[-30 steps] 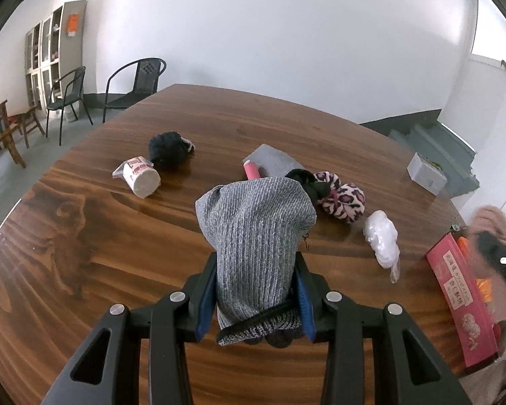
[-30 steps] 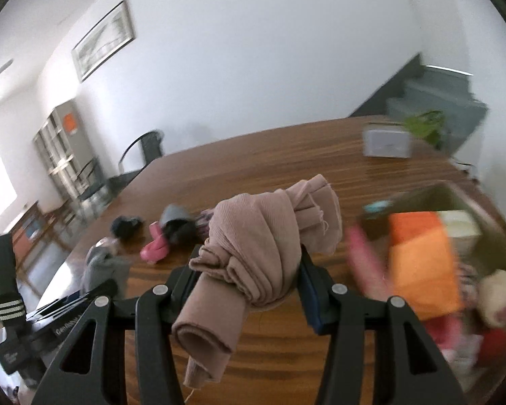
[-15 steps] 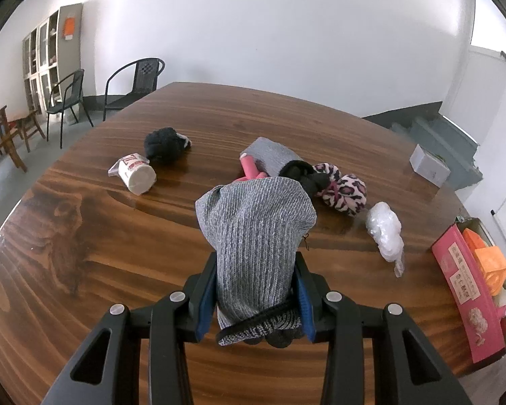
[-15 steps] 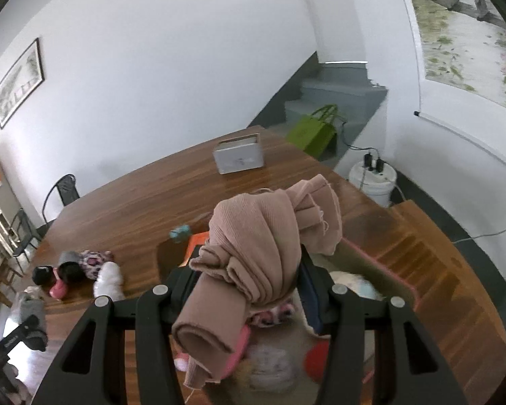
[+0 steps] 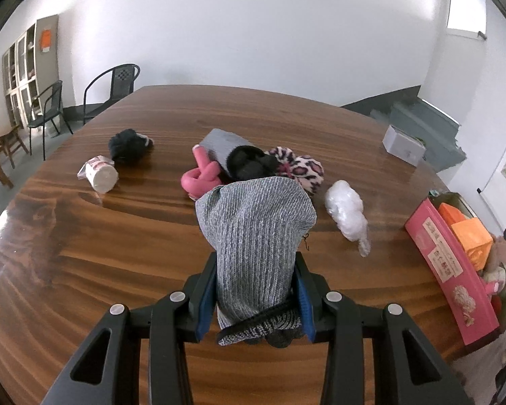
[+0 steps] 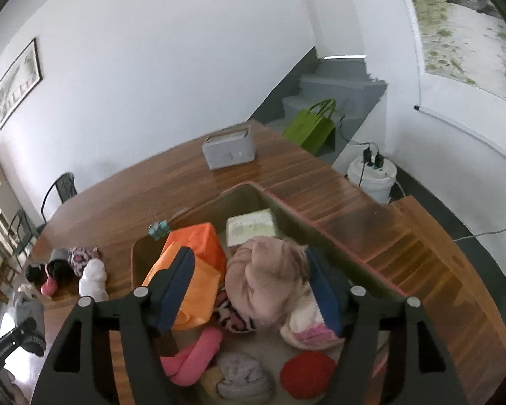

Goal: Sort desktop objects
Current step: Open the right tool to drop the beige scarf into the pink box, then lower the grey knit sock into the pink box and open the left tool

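Off my counter (image 5: pixel 118 246) — two black chairs (image 5: pixel 114 91) by a cabinet (image 5: pixel 20 67), grey stairs (image 6: pixel 334 84), a green bag (image 6: pixel 312 128), a white bucket (image 6: pixel 371 177) — and a framed picture (image 6: pixel 15 84) hangs on the wall.

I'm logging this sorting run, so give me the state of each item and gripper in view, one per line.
Left gripper: shut on the grey ribbed knit sock.
Grey ribbed knit sock: held above the wooden table.
Right gripper: open, over the storage box.
Dusty-pink rolled cloth: lying between the jaws in the box.
White paper cup: tipped on its side.
Pink twisted sock: on the table.
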### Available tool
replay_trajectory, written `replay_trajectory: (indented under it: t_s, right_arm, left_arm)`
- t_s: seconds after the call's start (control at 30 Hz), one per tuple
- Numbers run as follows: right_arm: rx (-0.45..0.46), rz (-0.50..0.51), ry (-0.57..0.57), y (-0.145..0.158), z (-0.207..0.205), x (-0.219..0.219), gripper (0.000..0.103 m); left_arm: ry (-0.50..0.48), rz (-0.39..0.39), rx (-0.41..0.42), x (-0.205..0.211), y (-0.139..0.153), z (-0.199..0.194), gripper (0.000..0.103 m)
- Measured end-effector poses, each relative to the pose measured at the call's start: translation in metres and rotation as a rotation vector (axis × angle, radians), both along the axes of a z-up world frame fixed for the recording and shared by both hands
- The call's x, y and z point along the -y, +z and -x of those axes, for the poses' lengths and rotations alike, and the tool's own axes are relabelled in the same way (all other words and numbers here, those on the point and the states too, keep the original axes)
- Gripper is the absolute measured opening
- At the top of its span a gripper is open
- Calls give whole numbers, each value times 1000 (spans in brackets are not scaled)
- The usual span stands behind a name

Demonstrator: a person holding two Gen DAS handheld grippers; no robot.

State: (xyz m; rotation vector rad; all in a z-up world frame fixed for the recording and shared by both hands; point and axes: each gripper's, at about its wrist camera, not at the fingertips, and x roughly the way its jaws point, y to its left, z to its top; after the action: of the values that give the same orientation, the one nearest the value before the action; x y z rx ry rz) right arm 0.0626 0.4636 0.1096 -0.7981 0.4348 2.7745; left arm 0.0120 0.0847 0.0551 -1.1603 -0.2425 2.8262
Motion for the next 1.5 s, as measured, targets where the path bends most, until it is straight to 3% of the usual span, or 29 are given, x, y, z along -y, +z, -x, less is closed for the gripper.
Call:
replay_trajectory:
  t_s: [0.33,0.5,0.8,1.0,1.23,1.5]
  right_arm:
    - [-125,-99,-254,4,-36,-21,78]
    - [-195,-108,-337,9,-52,-34,80]
    - [-251,-20,-375,13,-68,-51,80]
    - [-264,16,-381,13,-75,-57,80]
    - [-292,16,-409,16,-84,-57,80]
    - [-298,31,-428,16,-89,-62,80]
  left_arm:
    - [-97,5,-25,-39,14,-10,42]
    - [-223,-13,-45,-76,34,-18,42]
    - [-452,-20,-99,-165,67,-35,42]
    - [-548,-43,-70,-208,69,-37,42]
    - [-684,-3,-69,-258,64,-43,42]
    - [-772,5,-9,-288,50,-38,42]
